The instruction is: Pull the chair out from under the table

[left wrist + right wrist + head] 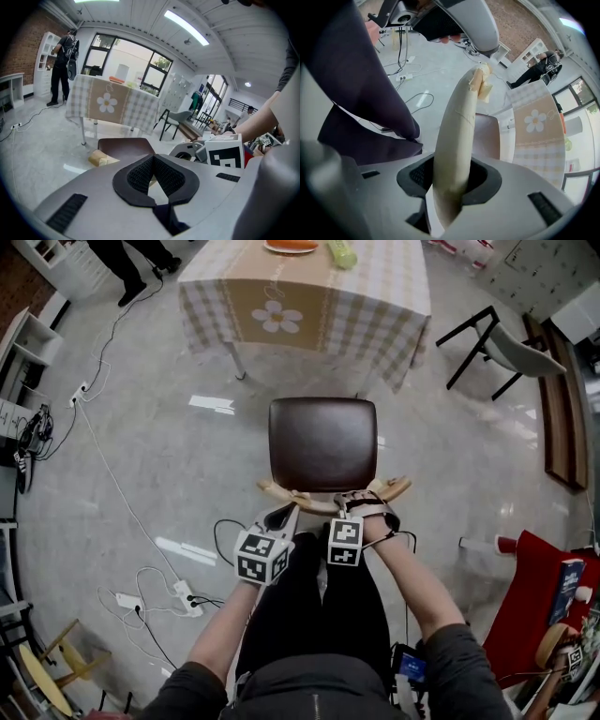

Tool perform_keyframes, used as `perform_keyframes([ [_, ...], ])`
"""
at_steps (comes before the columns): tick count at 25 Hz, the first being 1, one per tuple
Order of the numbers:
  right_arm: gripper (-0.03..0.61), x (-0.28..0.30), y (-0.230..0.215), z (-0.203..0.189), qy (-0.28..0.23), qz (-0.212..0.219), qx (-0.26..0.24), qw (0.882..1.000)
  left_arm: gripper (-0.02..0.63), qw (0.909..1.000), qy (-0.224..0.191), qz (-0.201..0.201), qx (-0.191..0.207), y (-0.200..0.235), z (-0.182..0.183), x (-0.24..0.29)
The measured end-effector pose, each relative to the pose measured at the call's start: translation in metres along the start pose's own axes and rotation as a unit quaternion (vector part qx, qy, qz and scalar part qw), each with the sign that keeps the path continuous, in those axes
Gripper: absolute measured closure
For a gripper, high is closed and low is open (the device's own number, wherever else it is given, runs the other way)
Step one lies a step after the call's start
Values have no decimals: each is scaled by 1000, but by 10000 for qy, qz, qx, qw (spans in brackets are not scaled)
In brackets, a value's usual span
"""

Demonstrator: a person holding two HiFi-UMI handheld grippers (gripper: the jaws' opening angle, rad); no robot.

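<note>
- Forearms and dark trousers (319, 615) of the person at work sit closest, both hands held out ahead with a tool in each.
- Just beyond them stands the chair (322, 442), its brown padded seat facing up. It is out on the bare floor (169, 474), well apart from the surface (375, 306) and between that and the person.
- Its pale wooden top rail (398, 488) curves across the near edge of the seat.
- Pointing steeply down, the right tool (364, 504) is clamped on that rail, with the wood running up from between its pads.
- Just beside it, near the rail's left end, the left tool (279, 518) hangs with its jaws apart and nothing gripped between the pads.
- A checked cloth with a daisy panel (277, 317) covers the surface. An orange thing (291, 246) and a green thing (342, 253) lie at its far end.
- Off to the right of the surface is a grey chair on a black frame (497, 343).
- White cables and power strips (187, 598) trail over the floor on the left.
- Someone in dark clothes (63, 65) stands by white shelves at the far left.
- Something red (530, 606) lies by the person's right elbow.
</note>
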State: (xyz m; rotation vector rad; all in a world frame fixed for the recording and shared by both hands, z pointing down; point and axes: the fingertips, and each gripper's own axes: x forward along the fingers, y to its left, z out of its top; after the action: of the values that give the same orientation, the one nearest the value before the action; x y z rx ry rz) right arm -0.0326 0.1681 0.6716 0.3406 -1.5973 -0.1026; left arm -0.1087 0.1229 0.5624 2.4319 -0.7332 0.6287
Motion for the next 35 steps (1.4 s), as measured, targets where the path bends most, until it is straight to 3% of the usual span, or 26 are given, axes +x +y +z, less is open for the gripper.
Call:
perform_keyframes([
  [4,357,-3,11,-9,205,575,-174,9980,606,10000,48,-30,-28,-4,2,0],
  [9,357,-31,0,-6,-231,685,-7,9974,606,9998,101,-91,-146,-16,12,-1],
  [15,353,-78,-34,-9,-872,507,549,9934,606,9994,-151,-279,-159,-39,45,2],
  [19,353,-123,-65,-11,-1476,30,1251,9811,606,9983,-403,-306,-288,-50,71,-4],
  [22,353,-171,-102,-11,-2263,-457,2221,9473,606,9966,-644,-384,-346,-61,99,-9],
  [27,353,-246,-145,-24,-3599,-795,3789,8489,606,9937,-984,-471,-268,-78,140,-16],
  [30,354,-276,-160,-25,-4096,-1122,4054,8095,606,9927,-1122,-445,-42,-83,160,-17],
  [31,373,-282,-163,-26,-4196,-1272,4130,7983,606,9923,-1151,-451,1,-85,164,-17],
  [33,548,-291,-170,-29,-4404,-1481,4441,7661,606,9911,-1237,-489,-21,-90,173,-17],
  [35,551,-298,-177,-28,-4701,-1393,4836,7251,606,9894,-1363,-489,-40,-93,183,-17],
])
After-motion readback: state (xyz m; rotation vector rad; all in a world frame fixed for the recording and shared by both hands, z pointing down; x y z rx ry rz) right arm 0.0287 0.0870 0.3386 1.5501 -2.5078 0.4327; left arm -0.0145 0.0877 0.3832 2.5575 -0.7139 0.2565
